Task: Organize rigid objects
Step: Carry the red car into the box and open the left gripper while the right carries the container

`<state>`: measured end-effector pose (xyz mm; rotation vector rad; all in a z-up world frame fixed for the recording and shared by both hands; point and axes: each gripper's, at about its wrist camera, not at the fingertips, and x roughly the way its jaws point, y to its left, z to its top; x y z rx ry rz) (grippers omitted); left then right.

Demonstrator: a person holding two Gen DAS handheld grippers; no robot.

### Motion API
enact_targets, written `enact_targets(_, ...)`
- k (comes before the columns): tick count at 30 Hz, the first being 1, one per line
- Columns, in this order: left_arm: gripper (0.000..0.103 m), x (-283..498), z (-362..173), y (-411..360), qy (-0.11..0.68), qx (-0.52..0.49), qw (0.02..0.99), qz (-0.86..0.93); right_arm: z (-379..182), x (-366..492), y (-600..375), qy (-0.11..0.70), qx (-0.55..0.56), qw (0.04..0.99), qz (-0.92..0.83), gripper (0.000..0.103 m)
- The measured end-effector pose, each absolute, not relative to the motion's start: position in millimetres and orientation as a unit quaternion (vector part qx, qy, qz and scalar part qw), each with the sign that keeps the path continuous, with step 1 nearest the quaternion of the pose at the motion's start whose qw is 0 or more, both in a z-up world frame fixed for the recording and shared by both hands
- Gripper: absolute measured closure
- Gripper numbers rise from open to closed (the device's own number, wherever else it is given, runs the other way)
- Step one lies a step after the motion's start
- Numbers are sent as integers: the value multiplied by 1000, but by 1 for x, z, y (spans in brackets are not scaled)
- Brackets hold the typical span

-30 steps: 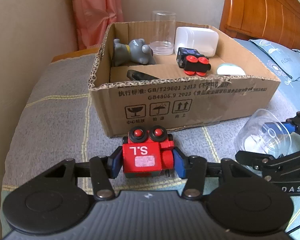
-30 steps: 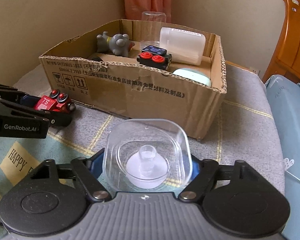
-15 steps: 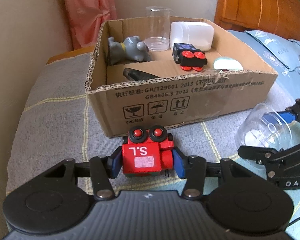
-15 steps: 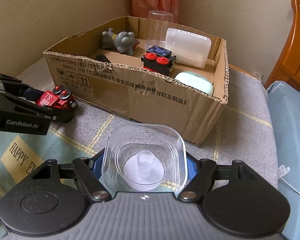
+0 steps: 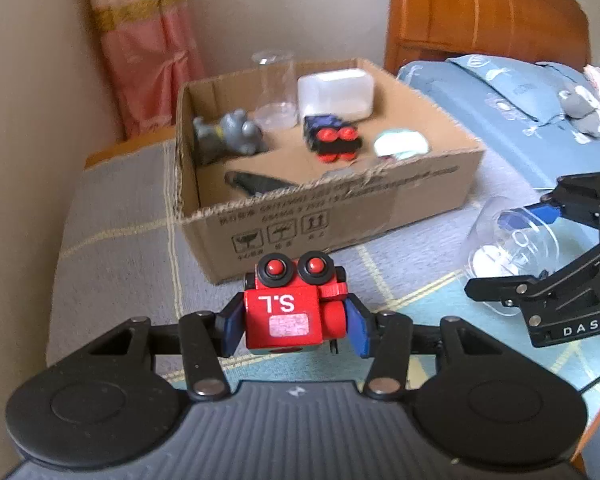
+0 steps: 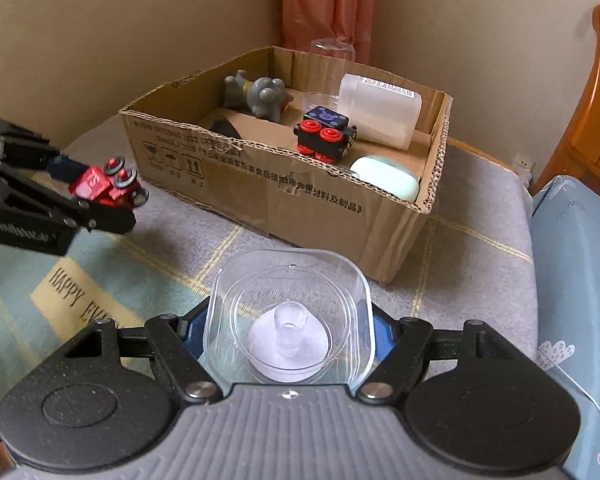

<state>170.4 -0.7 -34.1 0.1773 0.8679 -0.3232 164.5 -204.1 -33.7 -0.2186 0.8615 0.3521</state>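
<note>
My left gripper is shut on a red toy train car marked "S.L", held above the bed in front of the cardboard box. In the right wrist view the car shows at the left, clear of the box. My right gripper is shut on a clear plastic container, held before the box's near corner. It also shows in the left wrist view.
The box holds a grey toy animal, a black and red toy car, a white plastic tub, a clear glass, a mint case and a dark object. A wooden headboard stands behind.
Both grippers have risen with their loads and the views now look down into the box from higher. The left gripper has also tilted and shifted a little.
</note>
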Motion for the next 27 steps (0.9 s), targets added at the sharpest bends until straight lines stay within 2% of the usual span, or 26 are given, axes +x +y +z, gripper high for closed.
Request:
enact_targets(15,53,187,22,-9,377,96,904,-179,35,141,-215,350,-114,907,204,24)
enact_targets(27,53,257,16,-18,386,97,903,-163,53,172,-223,332,-104,918,194,24)
